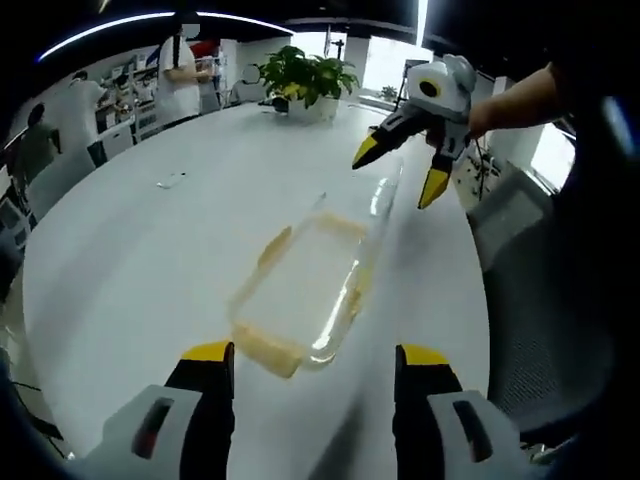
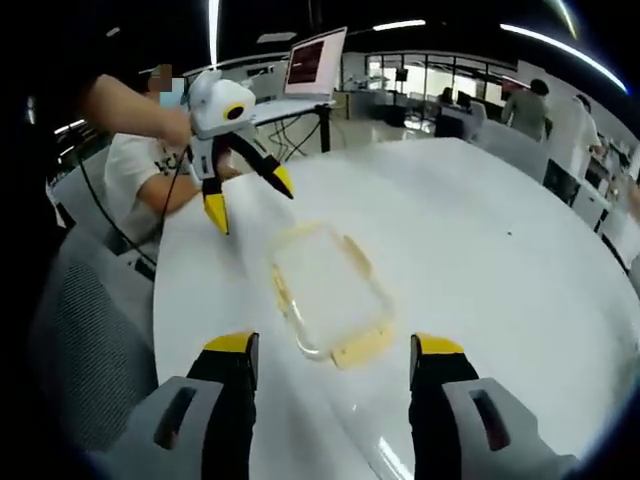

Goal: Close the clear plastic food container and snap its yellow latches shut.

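1. Yellow-tipped jaws of the left tool (image 1: pixel 308 362) rise nearest the camera, spread wide and holding nothing, just short of the container's near end.
2. Beyond them, the clear plastic food container (image 1: pixel 305 290) rests on the round white worktop (image 1: pixel 140 250), toward the edge where the person sits.
3. Pale yellow latches (image 1: pixel 272 350) show on the container's ends and sides; they look flipped outward, so the snapping step seems not yet done. Whether the lid is fully seated cannot be told.
4. On the container's far side, the right tool (image 1: pixel 398 172) hovers above the worktop with jaws wide and empty. A bare forearm (image 1: pixel 510 98) holds it.
5. Seen from the right gripper view, the right tool (image 2: pixel 333 358) frames the container (image 2: pixel 328 290), with the left tool (image 2: pixel 250 200) hanging beyond it.
6. Judged from this, the tools flank the container from opposite ends, probably to press both sides evenly.
7. Well behind the container stand a potted plant (image 1: pixel 305 78) and people (image 1: pixel 178 72).
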